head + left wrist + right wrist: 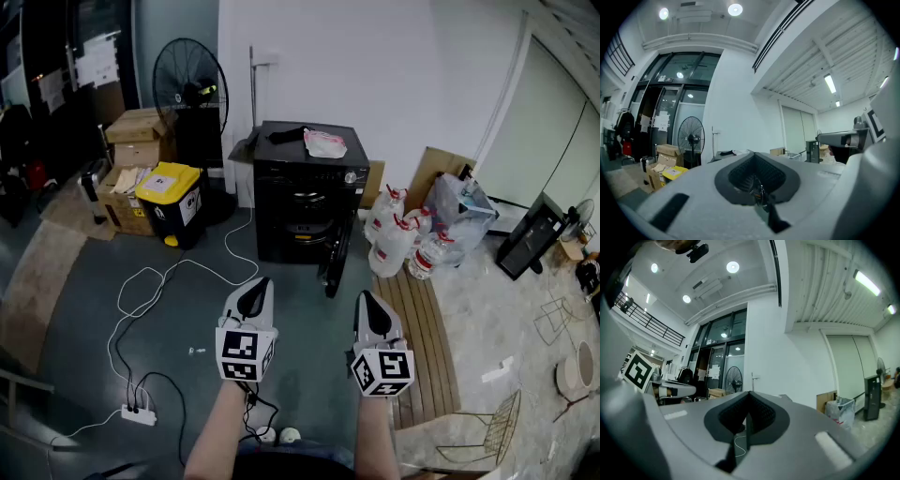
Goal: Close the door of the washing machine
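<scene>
Washing machine (305, 187): black, its drum opening exposed.
Door (336, 255): swung open at the washing machine's front right.
Left gripper (254, 289): jaws together, empty, well short of the machine's front.
Right gripper (368, 305): jaws together, empty, well short of the machine's open door.

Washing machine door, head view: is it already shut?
No, the door stands swung outward at the right side of the washing machine, well clear of its front.
</scene>
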A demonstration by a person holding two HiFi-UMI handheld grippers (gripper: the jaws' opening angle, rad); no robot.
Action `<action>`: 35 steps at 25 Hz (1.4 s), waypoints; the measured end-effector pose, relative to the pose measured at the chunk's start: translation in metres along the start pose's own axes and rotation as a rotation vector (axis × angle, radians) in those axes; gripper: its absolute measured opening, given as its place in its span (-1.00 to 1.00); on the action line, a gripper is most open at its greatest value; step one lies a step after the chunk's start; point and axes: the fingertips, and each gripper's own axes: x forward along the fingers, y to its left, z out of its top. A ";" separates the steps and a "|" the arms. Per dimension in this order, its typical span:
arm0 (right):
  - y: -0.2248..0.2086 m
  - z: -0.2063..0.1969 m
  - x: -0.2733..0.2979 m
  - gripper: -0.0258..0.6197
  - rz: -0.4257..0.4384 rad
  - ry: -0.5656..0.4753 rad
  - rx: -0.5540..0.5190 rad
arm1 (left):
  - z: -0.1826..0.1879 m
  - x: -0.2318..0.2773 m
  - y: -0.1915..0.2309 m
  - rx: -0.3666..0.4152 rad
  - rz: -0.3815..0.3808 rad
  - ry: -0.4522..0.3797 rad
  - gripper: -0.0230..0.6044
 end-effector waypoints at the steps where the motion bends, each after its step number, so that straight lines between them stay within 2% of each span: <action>1: -0.001 0.001 0.000 -0.89 -0.002 0.001 0.000 | 0.001 0.001 0.000 -0.001 -0.002 0.000 -0.90; 11: -0.006 0.000 -0.005 -0.89 -0.024 0.006 0.002 | 0.001 0.005 -0.006 -0.005 -0.020 0.005 -0.90; 16: -0.009 -0.005 -0.012 -0.88 -0.026 0.000 0.045 | -0.003 0.003 -0.013 -0.004 -0.031 0.016 -0.90; 28: -0.016 -0.024 -0.022 -0.88 -0.035 0.032 0.070 | -0.026 0.000 -0.033 -0.011 -0.095 0.056 -0.90; 31: -0.022 -0.025 -0.024 -0.88 -0.034 0.033 0.075 | -0.027 0.002 -0.038 -0.017 -0.105 0.057 -0.79; 35: -0.028 -0.025 -0.025 -0.88 -0.033 0.030 0.084 | -0.026 0.004 -0.043 -0.025 -0.110 0.048 -0.50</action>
